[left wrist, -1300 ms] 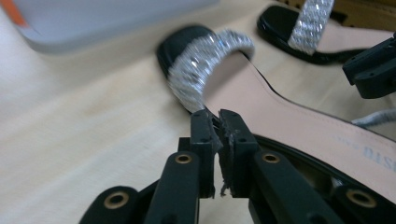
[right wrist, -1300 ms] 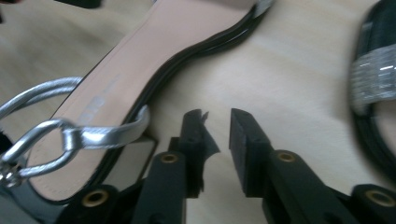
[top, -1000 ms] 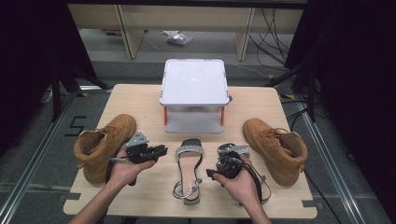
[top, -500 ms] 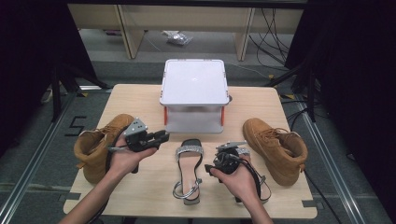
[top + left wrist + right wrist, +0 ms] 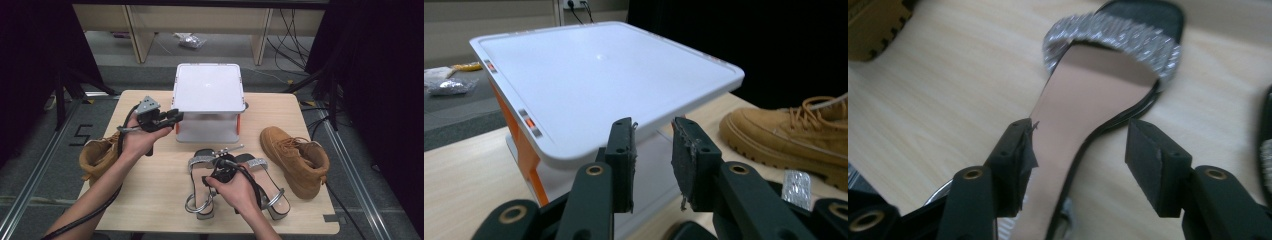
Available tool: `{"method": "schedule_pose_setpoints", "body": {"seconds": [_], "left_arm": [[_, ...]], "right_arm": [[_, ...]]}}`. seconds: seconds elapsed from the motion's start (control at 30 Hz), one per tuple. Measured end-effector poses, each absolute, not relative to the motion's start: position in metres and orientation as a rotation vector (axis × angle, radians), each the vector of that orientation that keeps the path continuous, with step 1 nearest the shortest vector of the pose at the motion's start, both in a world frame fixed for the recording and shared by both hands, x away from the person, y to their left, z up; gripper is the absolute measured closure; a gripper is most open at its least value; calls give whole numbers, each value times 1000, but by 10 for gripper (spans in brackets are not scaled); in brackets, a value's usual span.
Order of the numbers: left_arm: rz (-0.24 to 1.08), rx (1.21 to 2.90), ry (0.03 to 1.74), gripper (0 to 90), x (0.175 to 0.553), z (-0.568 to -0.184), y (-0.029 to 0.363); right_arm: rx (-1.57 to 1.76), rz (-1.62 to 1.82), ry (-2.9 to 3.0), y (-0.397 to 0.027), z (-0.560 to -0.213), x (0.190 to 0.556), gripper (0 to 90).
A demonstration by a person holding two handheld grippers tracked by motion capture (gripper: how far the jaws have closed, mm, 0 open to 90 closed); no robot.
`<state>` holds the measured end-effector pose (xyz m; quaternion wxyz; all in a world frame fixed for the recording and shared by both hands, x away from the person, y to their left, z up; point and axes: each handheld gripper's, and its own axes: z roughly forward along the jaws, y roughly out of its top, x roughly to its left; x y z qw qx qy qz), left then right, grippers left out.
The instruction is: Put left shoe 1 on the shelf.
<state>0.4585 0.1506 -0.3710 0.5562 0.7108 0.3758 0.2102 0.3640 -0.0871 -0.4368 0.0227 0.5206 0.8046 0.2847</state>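
Seen from the high view, a wooden desk (image 5: 150,200) carries a white lidded box (image 5: 208,95) with orange latches at twelve o'clock, a tan boot (image 5: 296,159) at three o'clock, a second tan boot (image 5: 98,156) at nine o'clock, partly behind the person's left forearm, and a pair of black sandals with glittering silver straps at six o'clock. The left sandal (image 5: 201,182) and the right sandal (image 5: 265,182) lie side by side, toes toward the box. The left hand-held gripper (image 5: 175,117) is held above the desk at about ten o'clock, just beside the box's left front corner, pointing toward it. In the left gripper view its jaws stand spread with nothing between them, having just been opening; the box (image 5: 599,90) lies directly beyond them, its lid edge just past the tips, and one tan boot (image 5: 794,135) sits at three o'clock. The right hand-held gripper (image 5: 216,167) hovers over the sandals at the centre front of the desk, its cable looping over the right hand (image 5: 235,190). In the right gripper view its jaws are spread, having just been opening; the left sandal (image 5: 1088,110) lies below and between them, its pale insole running toward the strap at twelve o'clock. The pads press on nothing, the left one over the insole's edge and the right one clear of the sole.
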Motion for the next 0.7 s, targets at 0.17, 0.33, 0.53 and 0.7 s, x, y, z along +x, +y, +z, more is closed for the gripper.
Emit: {"method": "schedule_pose_setpoints", "body": {"seconds": [0.17, 0.33, 0.53, 0.7], "left_arm": [[513, 1685, 902, 699, 471, -368, 147], [550, 1732, 986, 809, 490, -373, 140], [551, 1738, 1007, 821, 497, -378, 135], [545, 1731, 1008, 820, 499, -382, 134]], "right_arm": [[1613, 860, 2505, -78, -441, 367, 395], [1704, 752, 2508, -65, -444, 365, 338], [1701, 734, 2514, -57, -448, 366, 330], [1723, 680, 2542, -52, -454, 368, 329]]}}
